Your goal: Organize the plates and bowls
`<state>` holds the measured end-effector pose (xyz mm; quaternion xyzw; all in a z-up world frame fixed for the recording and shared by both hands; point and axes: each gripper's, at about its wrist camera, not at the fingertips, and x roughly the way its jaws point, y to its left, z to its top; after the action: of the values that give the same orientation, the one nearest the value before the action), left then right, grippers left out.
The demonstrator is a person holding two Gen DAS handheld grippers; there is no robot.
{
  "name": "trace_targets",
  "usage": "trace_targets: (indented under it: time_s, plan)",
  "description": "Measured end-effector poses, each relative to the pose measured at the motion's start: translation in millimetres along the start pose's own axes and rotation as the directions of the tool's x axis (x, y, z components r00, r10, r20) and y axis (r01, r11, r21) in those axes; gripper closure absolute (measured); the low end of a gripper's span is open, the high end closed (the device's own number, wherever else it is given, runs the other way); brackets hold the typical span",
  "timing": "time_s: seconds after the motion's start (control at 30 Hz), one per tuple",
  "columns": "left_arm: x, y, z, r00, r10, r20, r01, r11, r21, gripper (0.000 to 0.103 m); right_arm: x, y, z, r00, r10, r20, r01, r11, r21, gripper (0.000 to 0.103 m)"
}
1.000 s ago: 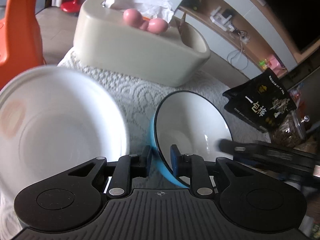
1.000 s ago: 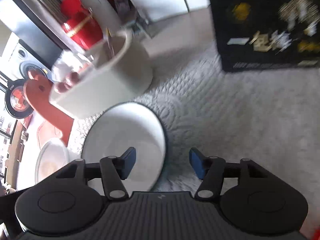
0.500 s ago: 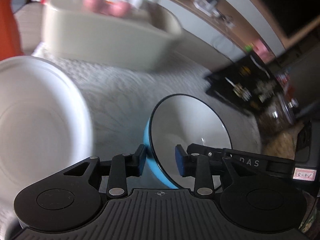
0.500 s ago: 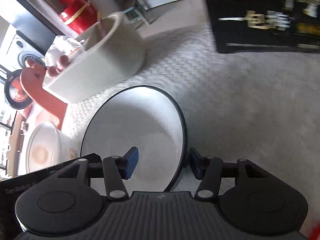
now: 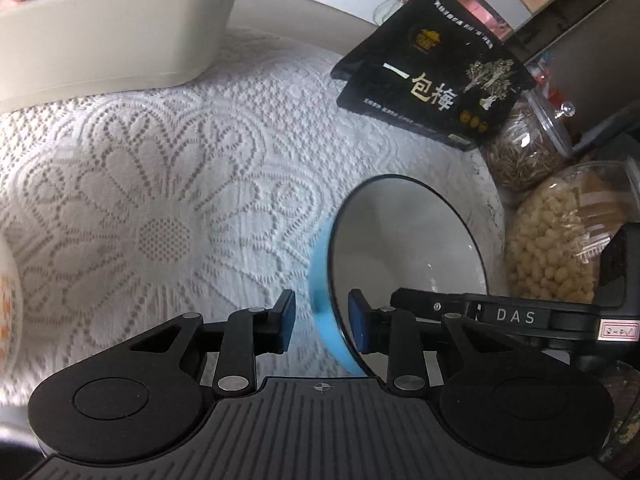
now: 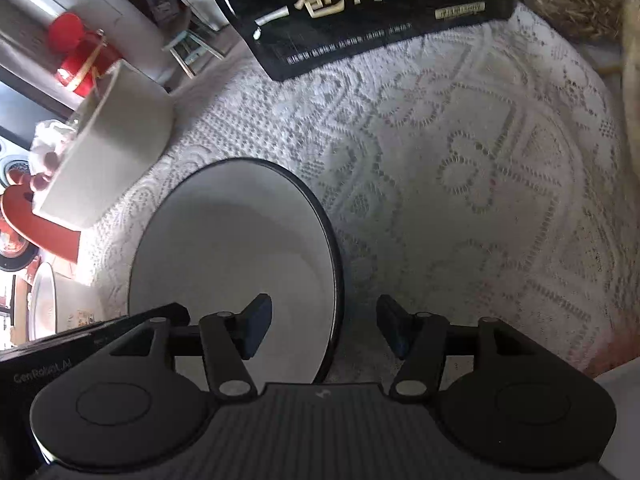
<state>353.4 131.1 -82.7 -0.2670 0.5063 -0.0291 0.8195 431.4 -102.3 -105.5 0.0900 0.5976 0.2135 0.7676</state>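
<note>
A blue bowl [image 5: 404, 248] with a white inside and a black rim sits on the lace cloth near the jars. Its near rim stands between the pads of my left gripper [image 5: 322, 322]. The jaws are closing, and a gap shows on each side of the wall. In the right wrist view the same bowl [image 6: 232, 248] has its right rim between the pads of my right gripper [image 6: 324, 330]. Those jaws are opening and stand clear of the rim. The right gripper's black body [image 5: 512, 316] reaches in behind the bowl. A white bowl with an orange pattern [image 5: 8, 300] is cut off at the left edge.
A beige tissue box [image 5: 112, 32] stands at the back left. A black snack packet [image 5: 432, 72], a jar of seeds [image 5: 528, 152] and a bag of pale nuts [image 5: 560, 240] crowd the right. The lace tablecloth [image 5: 160, 180] lies bare in the middle.
Both grippers and the blue bowl have moved right, towards the jars. The white bowl has slid to the left edge. The left jaws loosened from the rim, and the right jaws widened.
</note>
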Motion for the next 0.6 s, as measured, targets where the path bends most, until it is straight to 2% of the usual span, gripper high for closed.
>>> trace_targets:
  time_s: [0.07,0.17,0.3,0.5,0.6]
  plan:
    - [3.5,5.7,3.6,0.999,-0.035,-0.021,0.035,0.999,0.002,0.072,2.3,3.5,2.4,1.0,-0.006,-0.006,0.006,1.0,-0.01,0.035]
    - [4.1,14.5,7.7,0.995,-0.082,-0.05,0.081,0.996,-0.027,0.071,7.3,11.3,7.6,0.999,-0.013,-0.038,0.012,1.0,-0.028,0.022]
    - [-4.3,16.1,9.9,0.996,-0.088,-0.034,0.087,0.996,-0.011,0.071,14.9,17.9,14.6,0.996,0.002,-0.091,-0.007,0.998,-0.058,0.005]
    - [-12.1,18.4,8.1,0.996,-0.09,-0.012,0.091,0.996,0.023,0.068,23.0,26.5,20.5,0.989,-0.029,-0.143,0.015,0.995,-0.096,0.001]
    - [-14.9,17.3,8.2,0.996,-0.086,0.0,0.086,0.996,0.028,0.071,25.8,29.0,21.7,0.987,-0.042,-0.157,0.026,0.994,-0.106,0.0]
